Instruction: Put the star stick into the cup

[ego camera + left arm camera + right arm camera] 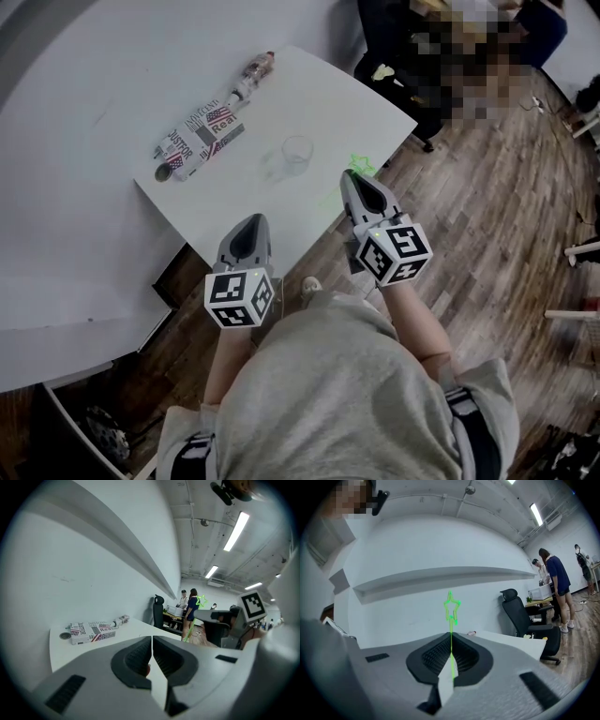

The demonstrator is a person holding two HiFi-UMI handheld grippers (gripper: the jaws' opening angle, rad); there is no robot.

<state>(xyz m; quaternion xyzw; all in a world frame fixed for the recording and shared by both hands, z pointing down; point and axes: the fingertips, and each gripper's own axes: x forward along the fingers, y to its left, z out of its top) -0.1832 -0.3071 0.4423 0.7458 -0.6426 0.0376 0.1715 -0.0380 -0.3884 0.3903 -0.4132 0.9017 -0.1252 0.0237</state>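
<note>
Green star stick (451, 607) pinched in my right gripper (354, 180), over right edge of white table (225, 197). Left gripper (251, 225) closed on nothing, idle. Carrying step, I judge; next I'd bring stick left over clear cup (296, 153), point it down, then release.

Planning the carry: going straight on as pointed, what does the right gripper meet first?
Probably nothing near: the right gripper, shut on the thin green star stick, points over the white table at the white wall; the clear cup seems left of that line.
</note>
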